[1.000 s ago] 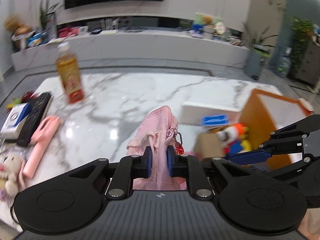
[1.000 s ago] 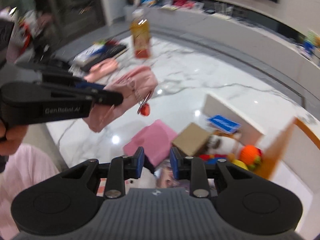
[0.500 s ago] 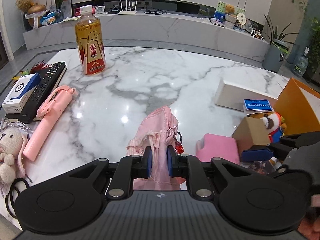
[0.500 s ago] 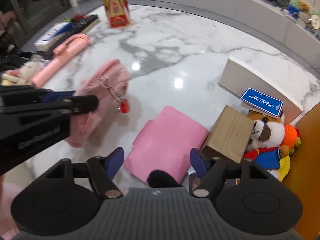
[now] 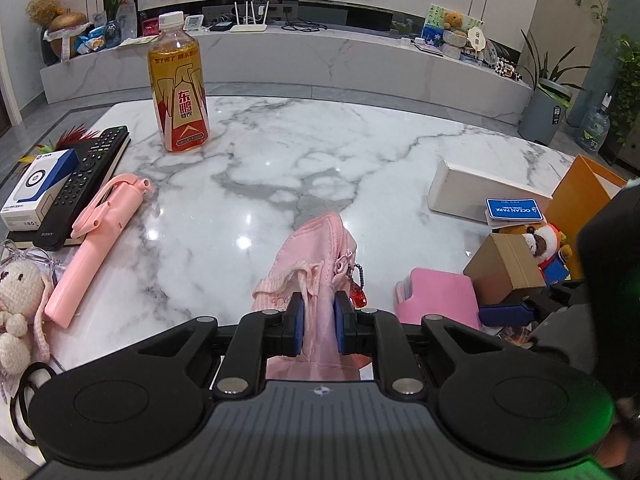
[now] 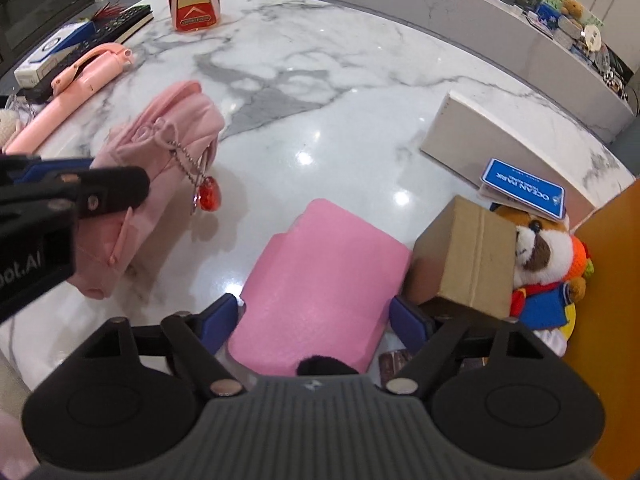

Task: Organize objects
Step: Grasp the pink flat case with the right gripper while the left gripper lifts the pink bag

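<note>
Pouch first: my left gripper (image 5: 319, 323) is pinching the soft pink fabric zip pouch (image 5: 316, 256) at the lower centre of the left wrist view, its red bead charm (image 5: 358, 295) dangling on a ball chain. In the right wrist view my right gripper (image 6: 316, 318) has jaws opening, and the flat pink foam pad (image 6: 320, 284) lies on the white marble counter (image 6: 340, 80) between the blue pads, which I judge are not yet pressing it. To take the pad well, I would square the jaws on its long edges, close gently so the foam does not buckle, and stay clear of the brown cardboard box (image 6: 468, 252) just beside it at right. Past the box, a blue card (image 6: 524, 188) reads "OCEAN PARK" upside down, resting against a white rectangular box (image 6: 492, 136). At upper left, the black remote (image 5: 86, 184) says "SONY"; the amber drink bottle (image 5: 178, 88) carries Chinese characters.
</note>
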Tool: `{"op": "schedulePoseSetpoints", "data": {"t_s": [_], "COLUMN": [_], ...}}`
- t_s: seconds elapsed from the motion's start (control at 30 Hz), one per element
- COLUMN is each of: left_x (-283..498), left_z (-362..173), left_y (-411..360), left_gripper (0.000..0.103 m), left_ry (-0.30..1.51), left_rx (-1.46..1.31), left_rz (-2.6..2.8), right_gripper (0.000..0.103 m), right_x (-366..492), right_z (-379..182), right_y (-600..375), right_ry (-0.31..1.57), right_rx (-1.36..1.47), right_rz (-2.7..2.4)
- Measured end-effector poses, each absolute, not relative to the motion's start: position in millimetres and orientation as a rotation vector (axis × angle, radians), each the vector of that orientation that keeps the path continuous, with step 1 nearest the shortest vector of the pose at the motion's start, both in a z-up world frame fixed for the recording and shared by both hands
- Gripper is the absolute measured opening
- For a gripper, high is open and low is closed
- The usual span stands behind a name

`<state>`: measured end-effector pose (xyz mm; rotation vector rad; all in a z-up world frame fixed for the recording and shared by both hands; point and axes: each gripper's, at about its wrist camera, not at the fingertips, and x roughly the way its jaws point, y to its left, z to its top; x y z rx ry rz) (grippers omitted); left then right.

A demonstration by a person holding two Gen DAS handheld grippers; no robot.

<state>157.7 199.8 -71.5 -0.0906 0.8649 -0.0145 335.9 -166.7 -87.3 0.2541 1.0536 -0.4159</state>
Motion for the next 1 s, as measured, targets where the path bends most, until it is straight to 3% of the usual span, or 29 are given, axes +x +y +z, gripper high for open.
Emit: {"op": "schedulePoseSetpoints", "data": {"t_s": [0.07,0.13,0.27,0.3,0.53,0.57,0.63,0.67,0.7,1.0], "left_x": [156,154,147,146,144,144,145,146,146,150], "left_z": [-71,-71,-72,-72,-72,-72,-71,-71,-71,-74], "left_y": [201,201,200,200,198,200,203,205,207,216], "left_gripper": [0.018,0.018,0.018,0.018,0.018,0.018,0.018,0.018,0.018,0.018], "left_ry": [0.868,0.872,0.876,0.877,0.876,0.873,0.870,0.868,0.866,0.853], "left_rx": [-0.097,-0.100,-0.111,-0.114,-0.133,-0.142,-0.156,-0.159,-0.161,-0.190], "left_rz": [-0.014,-0.011,-0.009,-0.008,0.012,0.019,0.025,0.027,0.029,0.012], "right_gripper": [0.070,0.048,0.016,0.000,0.000,0.002,0.025,0.059,0.082,0.083], "right_x": [332,327,320,318,294,295,301,304,308,346], "right_z": [-81,-71,-57,-55,-38,-37,-41,-45,-48,-85], "right_y": [-167,-164,-164,-166,-176,-178,-180,-179,-178,-163], "right_ry": [1.045,1.025,1.000,0.995,0.922,0.925,0.943,0.950,0.956,1.048], "right_rx": [0.279,0.294,0.363,0.396,0.484,0.493,0.477,0.468,0.455,0.370], "right_rz": [-0.404,-0.374,-0.334,-0.316,-0.308,-0.318,-0.346,-0.361,-0.381,-0.550]}}
